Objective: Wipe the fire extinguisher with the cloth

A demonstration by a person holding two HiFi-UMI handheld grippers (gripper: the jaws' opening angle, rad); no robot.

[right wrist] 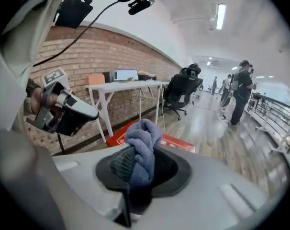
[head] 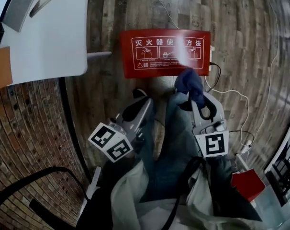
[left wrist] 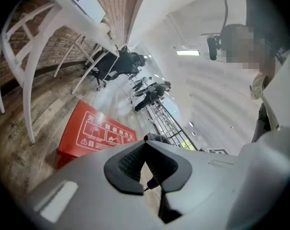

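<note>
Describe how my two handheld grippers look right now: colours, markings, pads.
Both the left gripper and the right gripper have smooth, pale grey shells. Each carries a white cube printed with black square markers: the left cube and the right cube. Black ribbed pads line the jaws. The person's top looks light grey.

Colours over brown floor planks (head: 240, 42)
The box (head: 164, 53) is red with white print, the cloth (head: 190, 83) blue, the marker cubes (head: 110, 143) black-and-white squares, the table (head: 54, 37) white.
</note>
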